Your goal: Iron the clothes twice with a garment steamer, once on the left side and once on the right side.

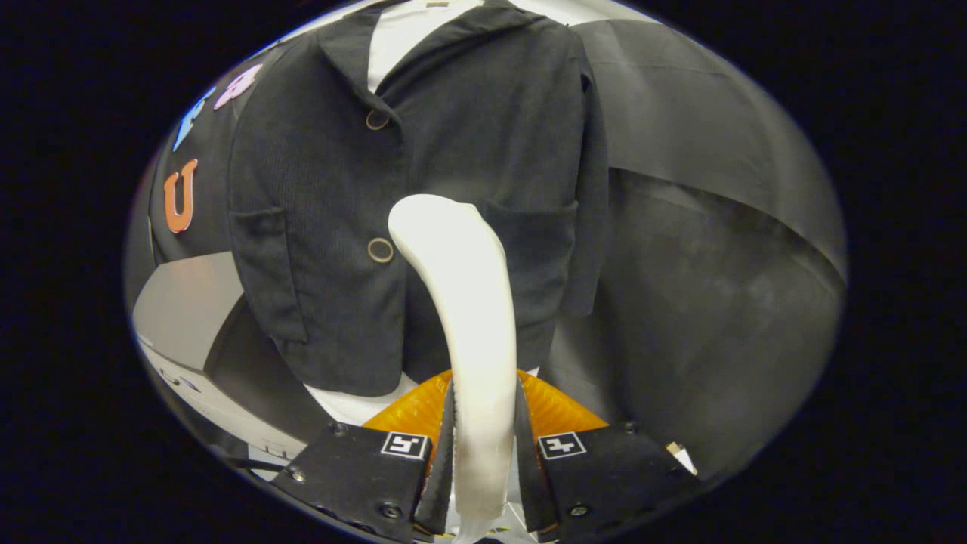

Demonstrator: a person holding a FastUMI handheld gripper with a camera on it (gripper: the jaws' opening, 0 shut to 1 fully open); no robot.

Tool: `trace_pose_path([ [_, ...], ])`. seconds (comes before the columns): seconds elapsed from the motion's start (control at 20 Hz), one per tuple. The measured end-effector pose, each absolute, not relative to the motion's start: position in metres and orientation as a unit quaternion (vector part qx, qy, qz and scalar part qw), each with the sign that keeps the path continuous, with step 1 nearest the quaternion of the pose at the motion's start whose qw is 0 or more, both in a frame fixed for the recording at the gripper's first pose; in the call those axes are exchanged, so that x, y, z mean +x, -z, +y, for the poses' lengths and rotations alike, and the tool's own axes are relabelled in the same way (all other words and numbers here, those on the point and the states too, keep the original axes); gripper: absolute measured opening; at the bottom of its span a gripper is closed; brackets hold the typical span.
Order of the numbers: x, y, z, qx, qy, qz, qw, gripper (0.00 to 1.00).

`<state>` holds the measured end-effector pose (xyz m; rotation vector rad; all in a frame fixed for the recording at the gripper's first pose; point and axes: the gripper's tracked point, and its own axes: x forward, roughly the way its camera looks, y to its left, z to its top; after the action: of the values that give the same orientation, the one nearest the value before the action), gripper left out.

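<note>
Tongs [483,446] are pinching the white garment steamer [464,302] by its handle, both fingers pressed on it, head curving up toward the jacket [423,189]. The dark jacket hangs just beyond the steamer, over a white shirt [393,38] at the collar. Looks like the steamer head sits around the lower front near the placket, so prob mid-pass or lining up, can't tell which side tbh. Next move imo: bring the head to one front panel & run it along, then do the other. Count: 1 steamer, 1 jacket, 2 buttons [380,250], 2 pockets w/ one each side.
</note>
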<state>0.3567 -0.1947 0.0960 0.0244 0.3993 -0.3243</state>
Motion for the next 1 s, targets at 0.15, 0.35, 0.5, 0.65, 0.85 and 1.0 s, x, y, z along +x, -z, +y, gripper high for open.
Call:
trace_pose_path([
  [0.15,0.357,-0.078,-0.194,0.02,0.156,0.213,0.964,0.4],
  [0.35,0.357,-0.058,-0.193,0.017,0.157,0.228,0.961,0.4],
  [0.5,0.357,-0.047,-0.194,0.014,0.154,0.239,0.958,0.4],
  [0.65,0.355,-0.036,-0.193,0.012,0.155,0.246,0.957,0.4],
  [0.85,0.356,-0.03,-0.194,0.022,0.15,0.251,0.956,0.4],
  [1.0,0.356,-0.026,-0.195,0.027,0.143,0.255,0.956,0.4],
])
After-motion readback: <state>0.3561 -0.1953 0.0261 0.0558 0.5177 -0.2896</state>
